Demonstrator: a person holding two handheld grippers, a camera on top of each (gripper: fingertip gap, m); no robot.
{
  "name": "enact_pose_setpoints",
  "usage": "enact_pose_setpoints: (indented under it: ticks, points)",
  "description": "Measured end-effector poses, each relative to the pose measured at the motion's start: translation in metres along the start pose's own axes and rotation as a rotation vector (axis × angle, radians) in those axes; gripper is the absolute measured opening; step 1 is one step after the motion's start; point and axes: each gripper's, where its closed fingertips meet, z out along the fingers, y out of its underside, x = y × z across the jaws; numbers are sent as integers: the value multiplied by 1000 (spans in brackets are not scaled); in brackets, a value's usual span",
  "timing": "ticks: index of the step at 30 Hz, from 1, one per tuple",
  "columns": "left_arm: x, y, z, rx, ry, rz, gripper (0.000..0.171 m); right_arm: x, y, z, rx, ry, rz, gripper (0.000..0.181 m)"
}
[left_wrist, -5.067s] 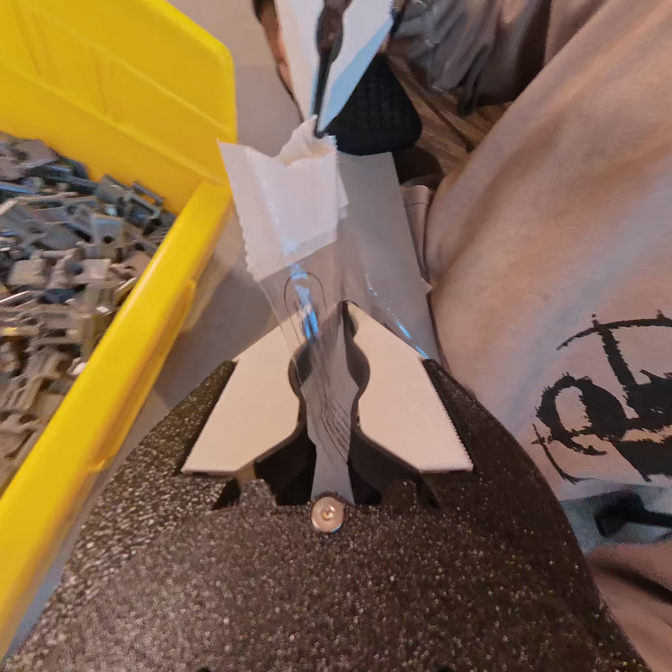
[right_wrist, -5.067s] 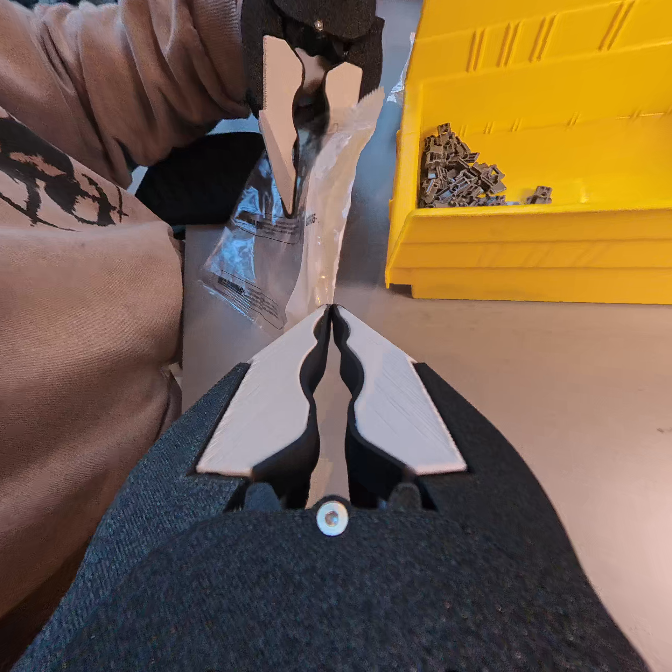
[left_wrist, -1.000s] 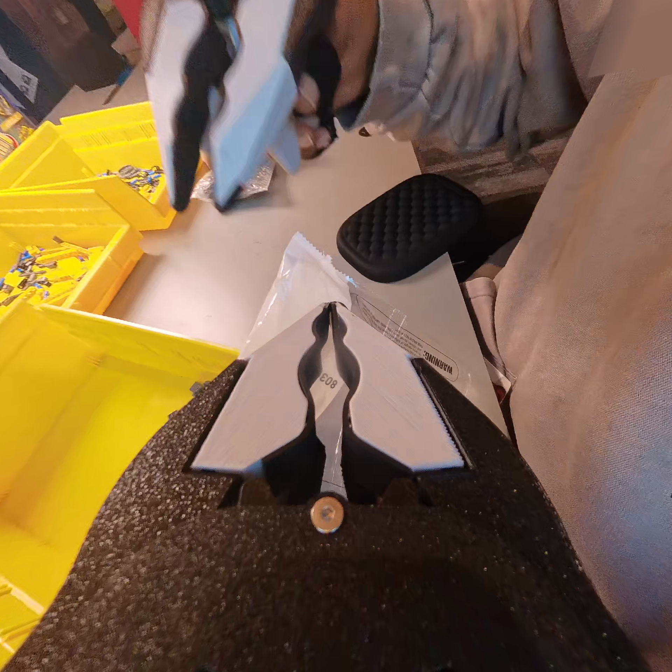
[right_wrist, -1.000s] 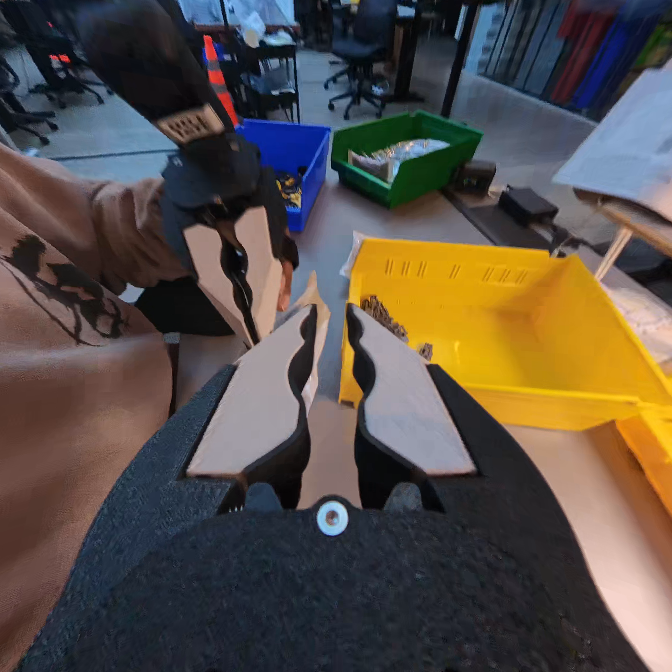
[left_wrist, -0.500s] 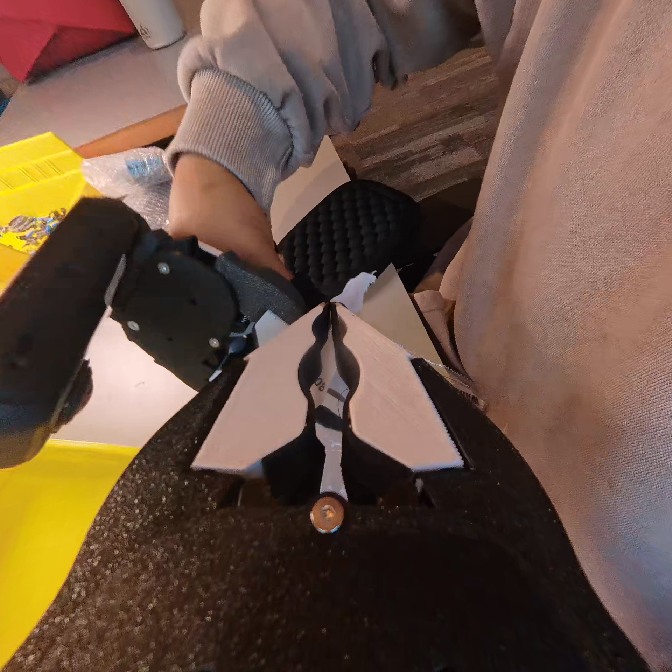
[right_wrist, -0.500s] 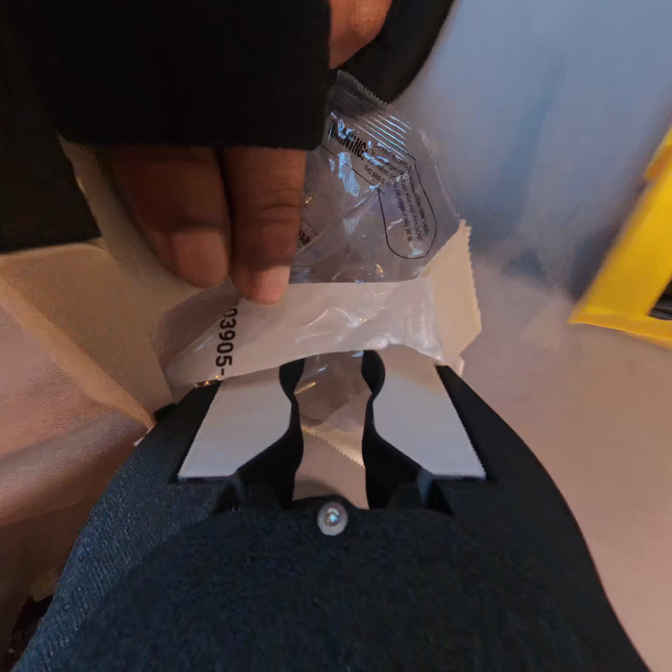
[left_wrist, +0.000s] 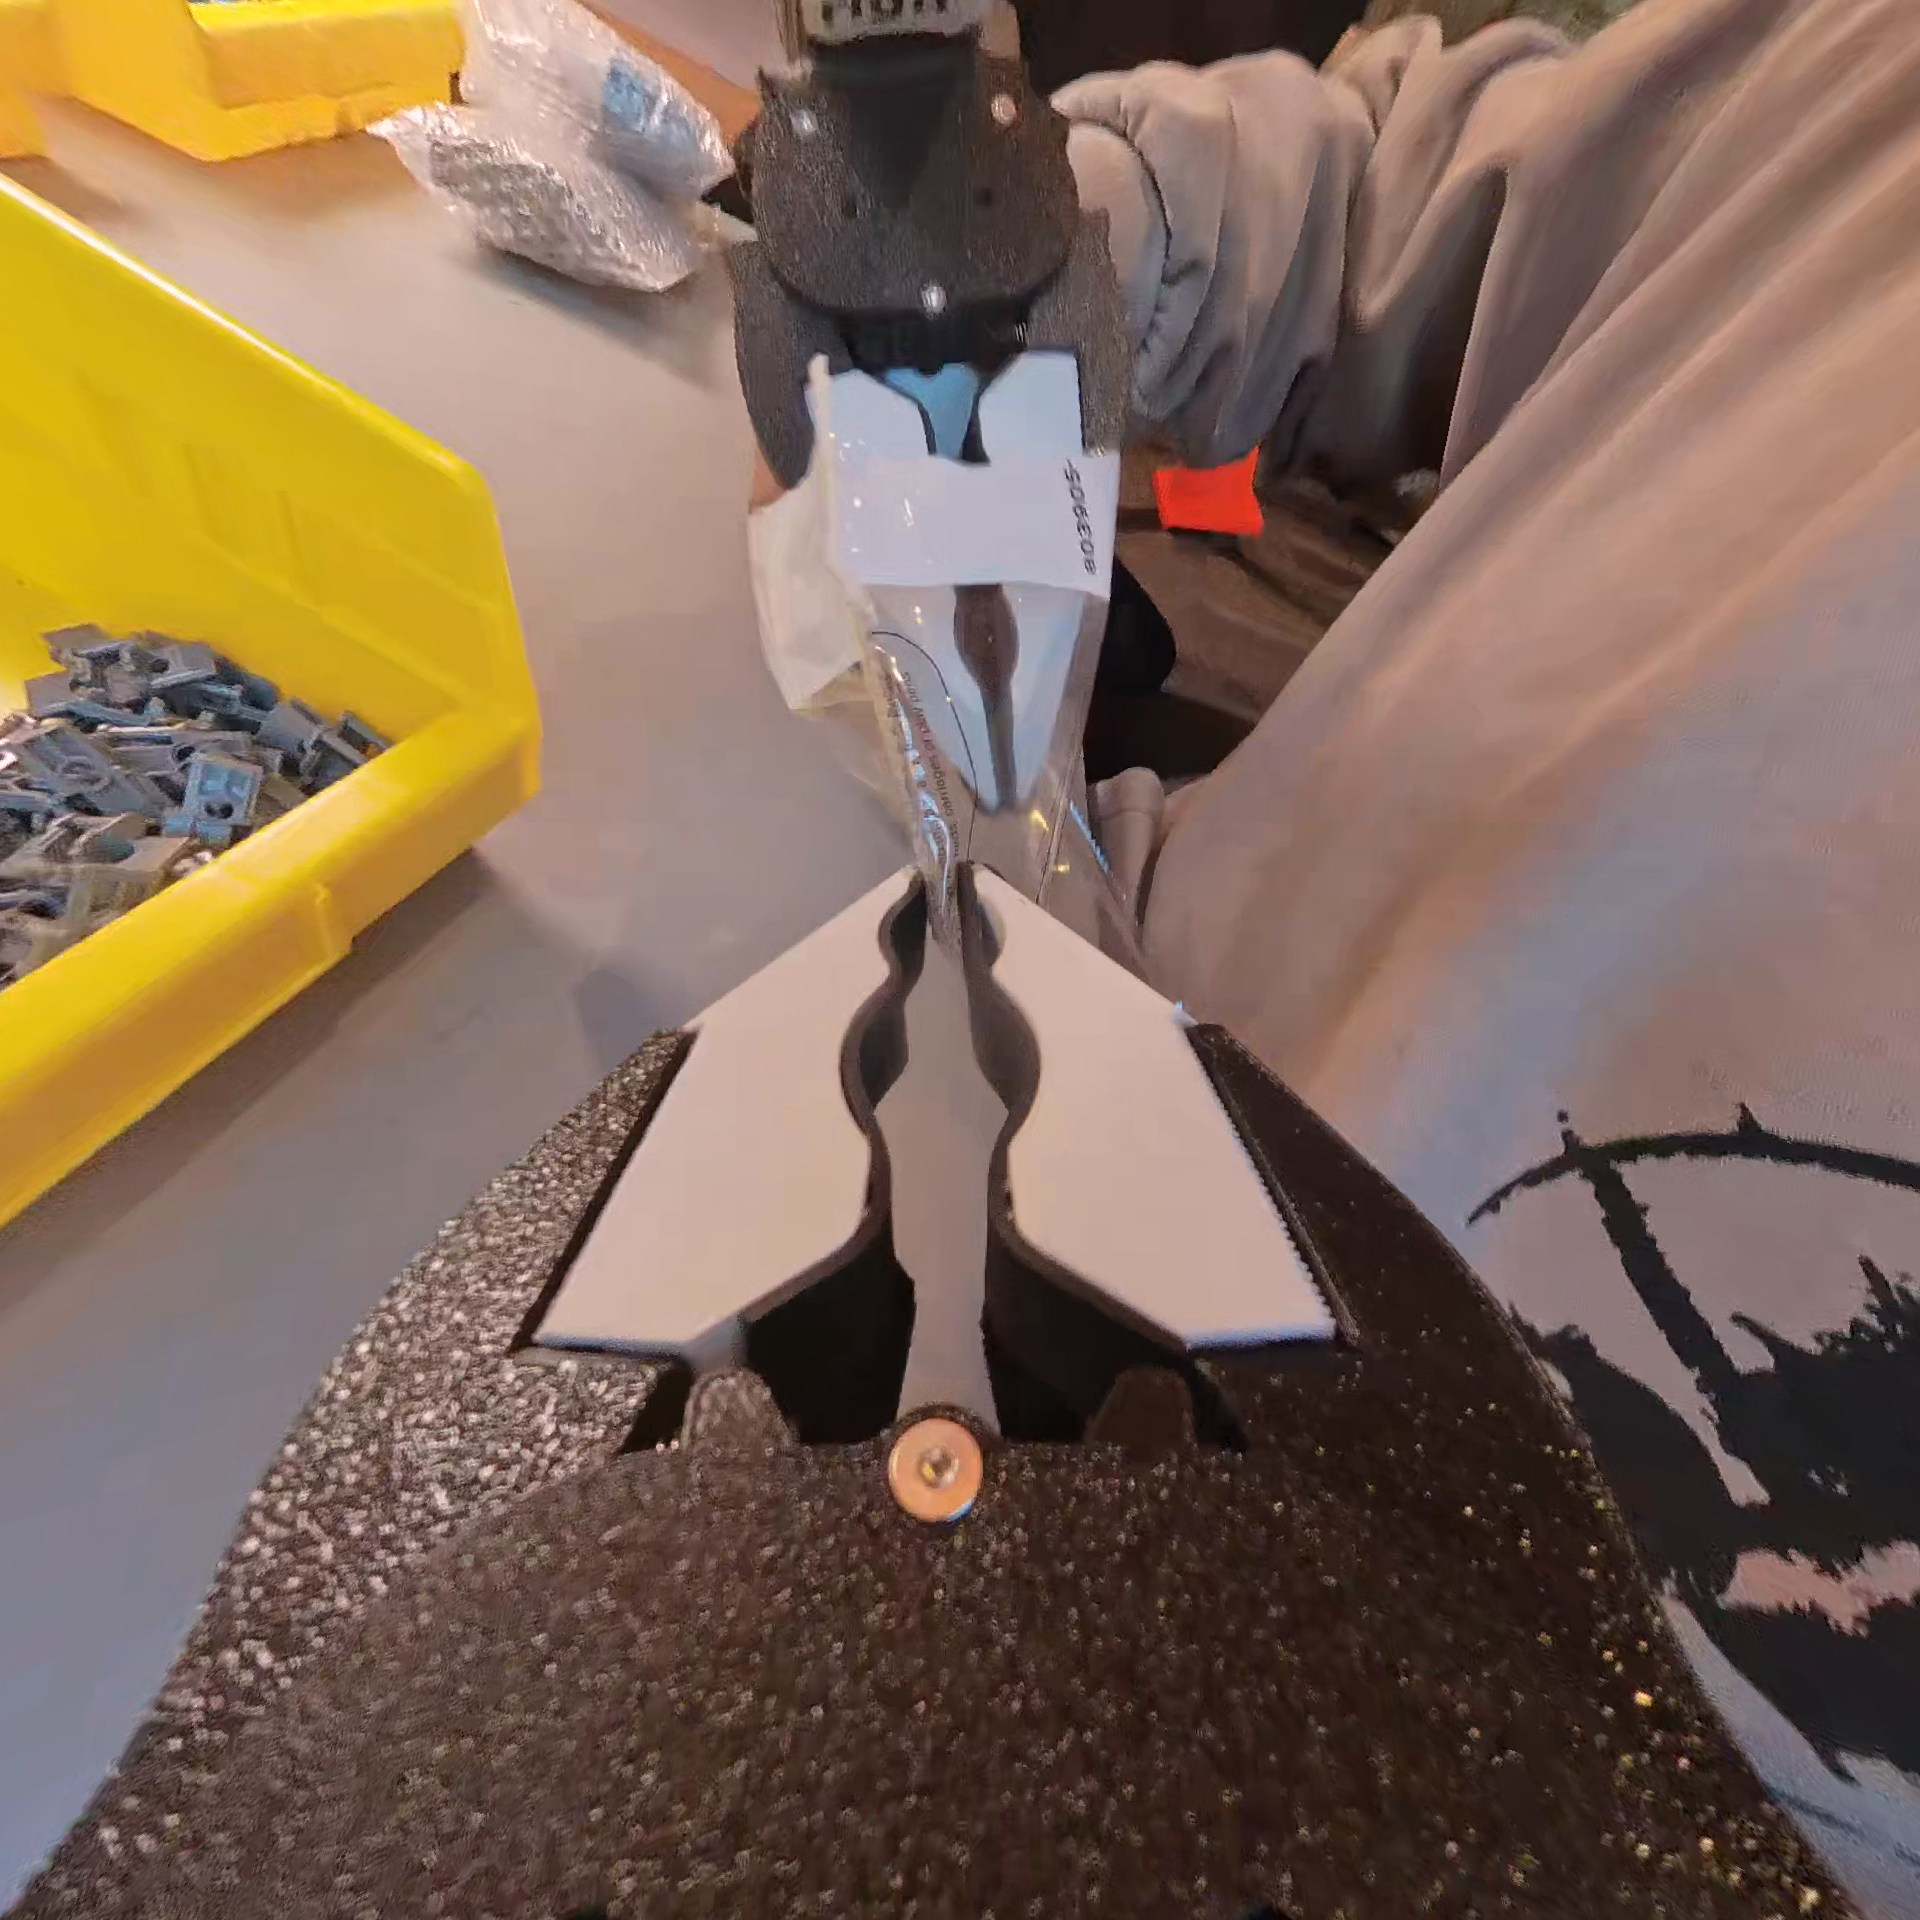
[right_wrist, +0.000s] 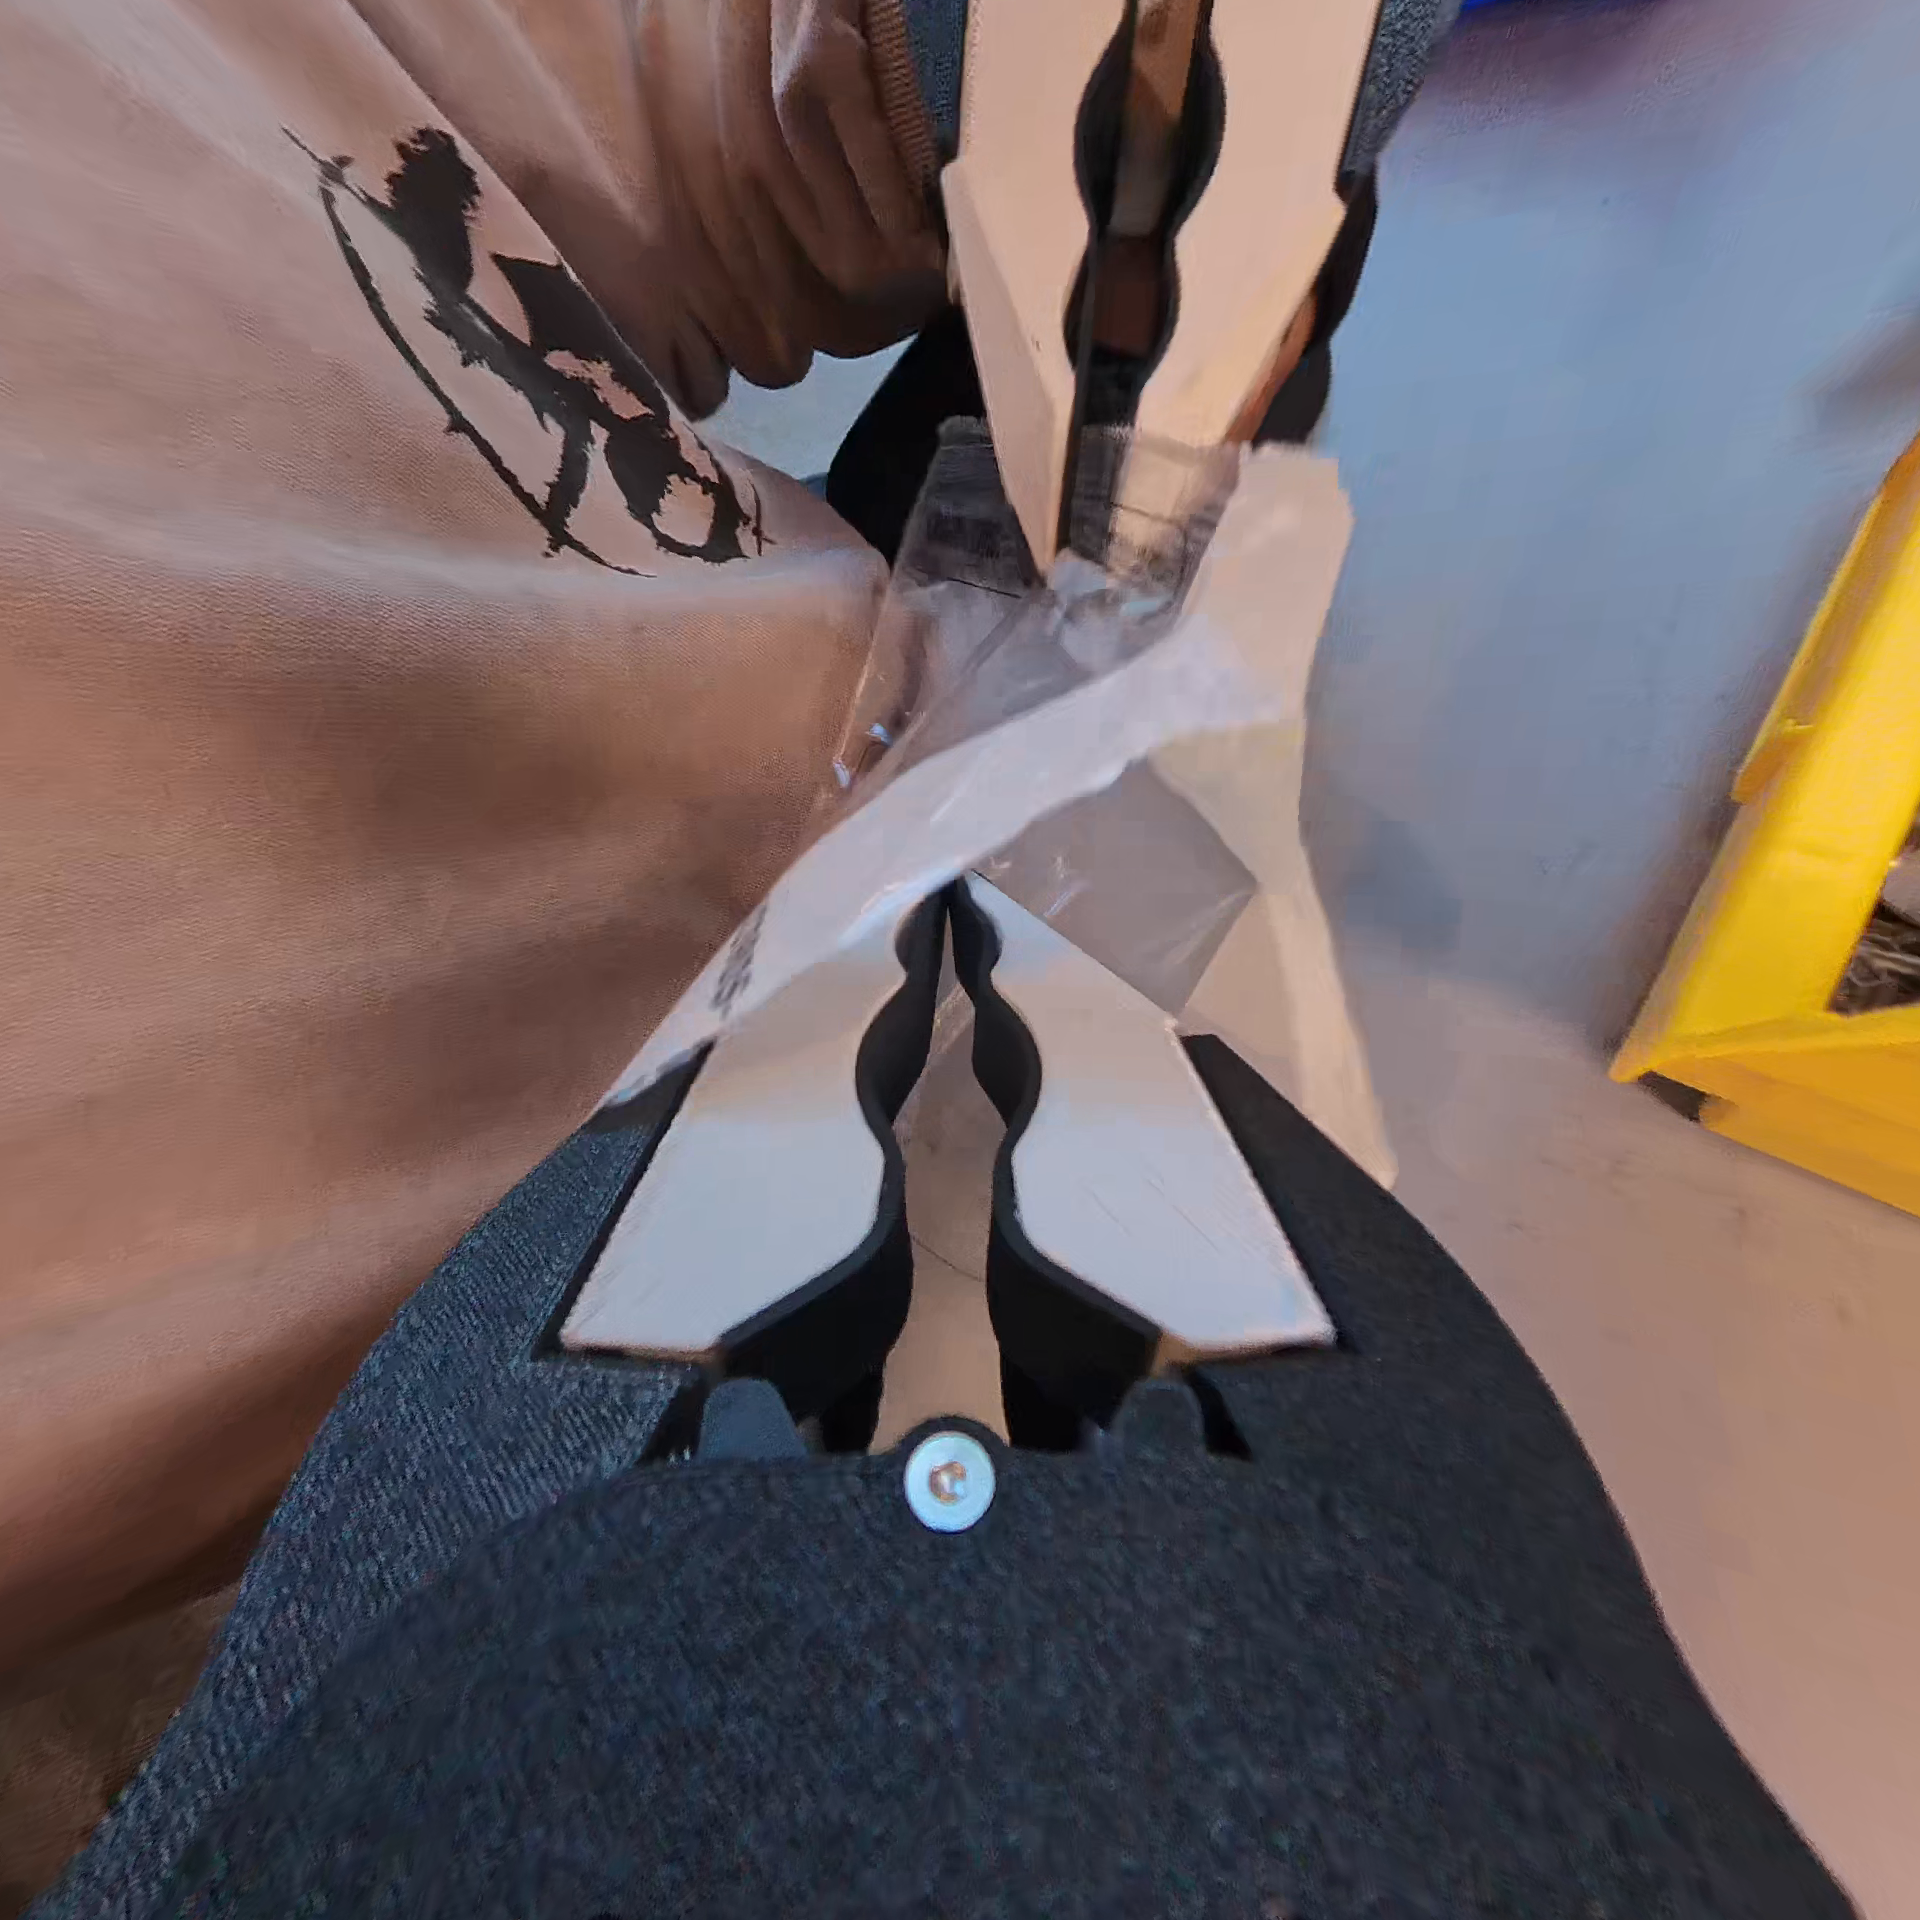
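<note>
Both my grippers pinch bag: L gripper (left_wrist: 943, 883) one end, R gripper (right_wrist: 951, 896) other. I'd keep bag (left_wrist: 961, 644) taut w/ even pull, clear of bin (left_wrist: 312, 623).

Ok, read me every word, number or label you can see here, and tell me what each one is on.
I don't read writing out, but this is where it stands:
White strip of the plastic bag: one line of dark printed characters.
Clear part of the bag: fine black print inside an outline, tiny.
Top of the right gripper body: a small label, cut off by the frame.
Sweatshirt: a black brush-style graphic, no clear letters.
</note>
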Motion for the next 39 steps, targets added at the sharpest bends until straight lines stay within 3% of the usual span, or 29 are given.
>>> enact_pose_setpoints:
  ticks: [6,10,15,21,24,28,33,36,39]
  points:
    - [11,-26,18,72,41,98,0,-6,-9,21,-44,-4,29,5]
    - [6,-26,17,82,18,92,13,-4,-10,12,-15,31,25,58]
    - [12,-16,19,58,66,34,32,-18,-2,14,-32,-5,-2,89]
    - [26,-5,4,0,100,18,40,-28,4,8,-76,-12,-53,95]
    - [33,5,17,-40,74,61,10,-20,6,4,-121,55,-98,96]
    - [31,9,41,-107,28,124,0,-17,12,7,-221,97,-165,99]
    - [27,2,39,-86,25,188,0,-14,17,-10,-289,150,-170,99]
    - [20,-4,29,-11,-1,200,0,-8,5,-30,-224,232,-152,106]
    - [15,-19,13,130,-28,211,0,-5,-30,-69,16,312,-126,113]
